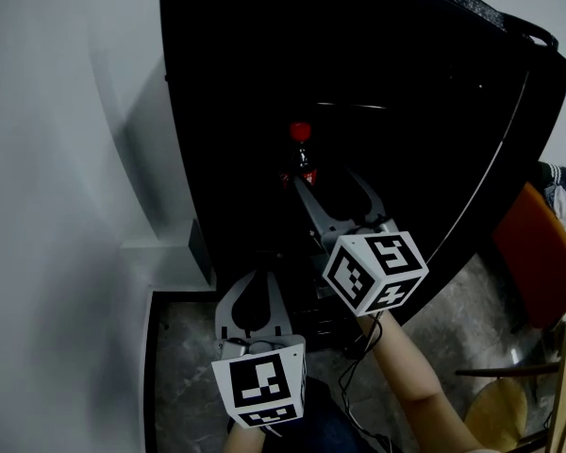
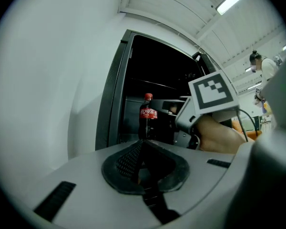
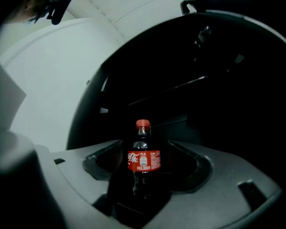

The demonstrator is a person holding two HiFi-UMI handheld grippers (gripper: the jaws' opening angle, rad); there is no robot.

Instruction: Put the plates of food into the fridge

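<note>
No plate of food shows in any view. A small cola bottle (image 1: 302,159) with a red cap and label stands upright inside the dark fridge (image 1: 377,55). My right gripper (image 1: 330,183) reaches into the fridge and is open. In the right gripper view the bottle (image 3: 143,159) stands between its fingers with a little room on each side. My left gripper (image 1: 253,281) hangs lower, outside the fridge front, shut with nothing in it. From the left gripper view, the bottle (image 2: 147,116) stands left of the right gripper (image 2: 188,120).
A white wall (image 1: 66,159) runs along the fridge's left side. The open fridge door (image 1: 533,111) stands at the right. An orange chair (image 1: 538,253) and a wooden stool (image 1: 495,413) are on the marbled floor (image 1: 184,366) at the right.
</note>
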